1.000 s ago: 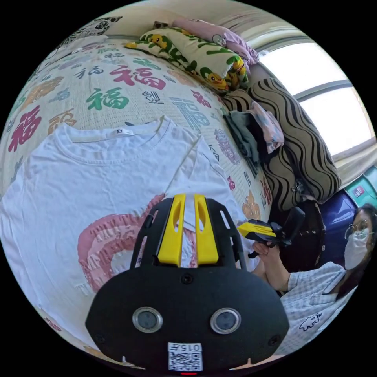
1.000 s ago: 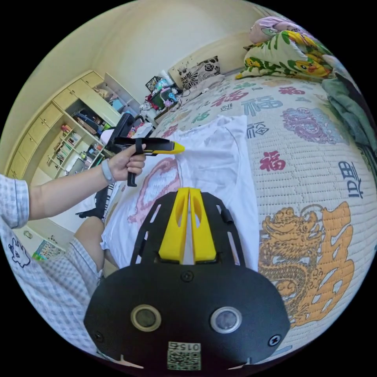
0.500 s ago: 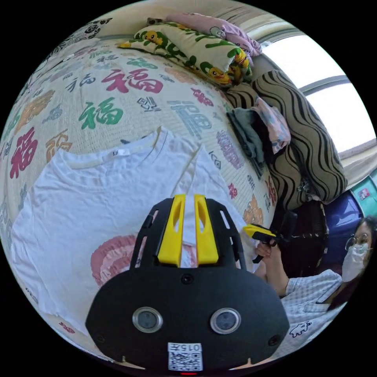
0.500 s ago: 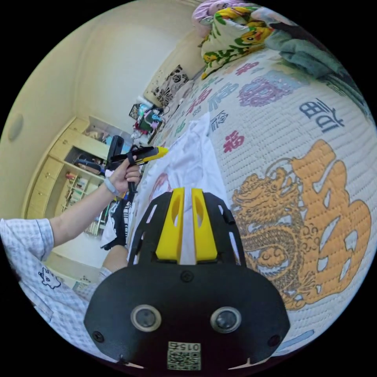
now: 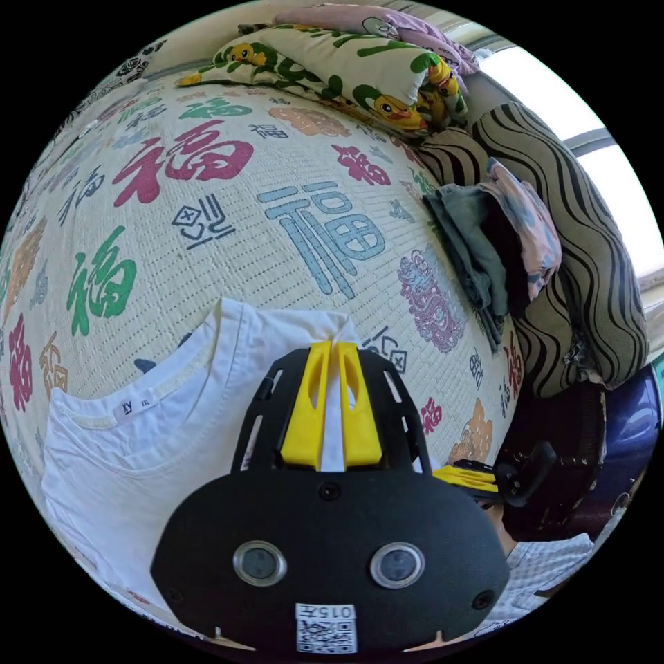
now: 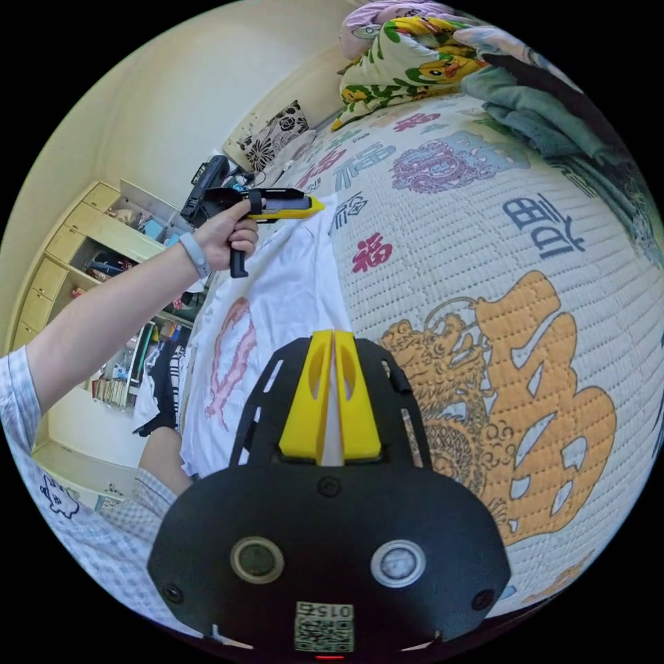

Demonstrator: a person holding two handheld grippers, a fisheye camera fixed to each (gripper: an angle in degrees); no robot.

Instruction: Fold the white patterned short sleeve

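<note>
White cotton spreads flat over the bed's quilted cover [image 5: 263,228], which is printed with large coloured characters: this is the short sleeve shirt [image 5: 138,470], lying with its ribbed neckline and a small neck label turned up in the left gripper view. In the right gripper view the shirt [image 6: 277,304] runs along the edge of the cover [image 6: 484,277], a pink print showing on its front, beside a big orange dragon motif on the cover.

In its own view, the left gripper [image 5: 332,353] has its yellow jaws drawn nearly together at the shoulder corner of the shirt, with white cloth showing in the narrow slit between them; whether they truly pinch the fabric cannot be told. From the right gripper view, the same left gripper [image 6: 315,205] is held in a hand [image 6: 225,238] with a pale wristband, its tip at the shirt's far corner.

The right gripper [image 6: 333,339] likewise has its jaws close together over the near hem of the shirt, a white strip visible between them; a firm grip cannot be confirmed. It also appears low at the edge of the left gripper view [image 5: 443,474].

A duck-patterned pillow [image 5: 346,69], a striped cushion [image 5: 574,242] and a pile of folded clothes [image 5: 491,242] lie at the far side of the bed. Shelves [image 6: 83,263] stand against the wall.
</note>
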